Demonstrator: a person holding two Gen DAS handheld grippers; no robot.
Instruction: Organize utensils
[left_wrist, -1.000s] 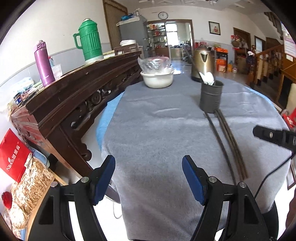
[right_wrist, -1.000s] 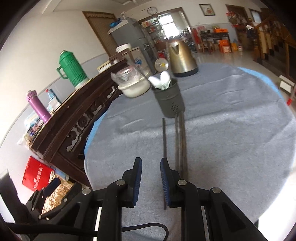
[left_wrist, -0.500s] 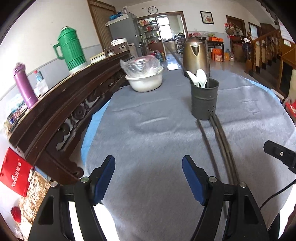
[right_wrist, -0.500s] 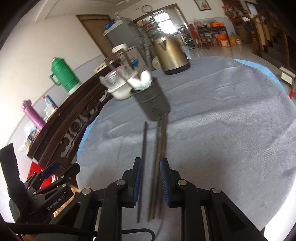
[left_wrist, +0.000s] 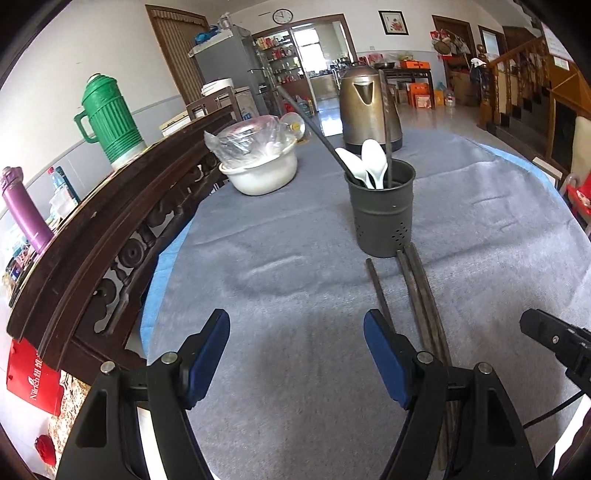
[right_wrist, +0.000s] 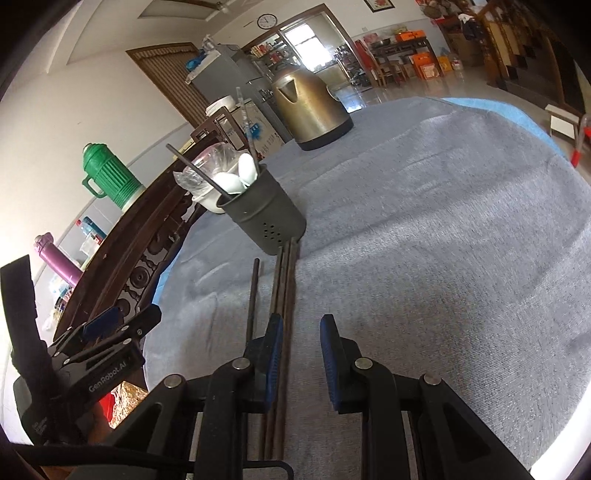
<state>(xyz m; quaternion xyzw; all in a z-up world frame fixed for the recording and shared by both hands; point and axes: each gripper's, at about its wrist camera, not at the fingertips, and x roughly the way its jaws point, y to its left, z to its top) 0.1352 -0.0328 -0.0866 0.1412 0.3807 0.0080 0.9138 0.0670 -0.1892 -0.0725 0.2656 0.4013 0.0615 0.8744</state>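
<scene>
Right wrist view: right gripper (right_wrist: 300, 345) fingers stand slightly apart, empty, above chopsticks (right_wrist: 282, 295) at lower centre; left gripper (left_wrist: 295, 354) fingers spread wide, empty, over the counter (left_wrist: 295, 295).

Bright daylight from far doorway; fisheye-warped edges; sharp

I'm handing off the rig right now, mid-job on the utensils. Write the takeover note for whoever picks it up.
Left gripper: wide open, empty, over bare grey cloth to the left of the loose chopsticks.
Right gripper: jaws narrow but not shut, holding nothing, low over the near ends of the chopsticks.
Utensil holder: upright mid-table, holding white spoons and two dark sticks.
Done: spoons and those two sticks are in the holder.
Left: one single stick and a tight bundle beside it lie flat on the tablecloth, far ends against the holder's base. Pick them up and drop them in.
</scene>
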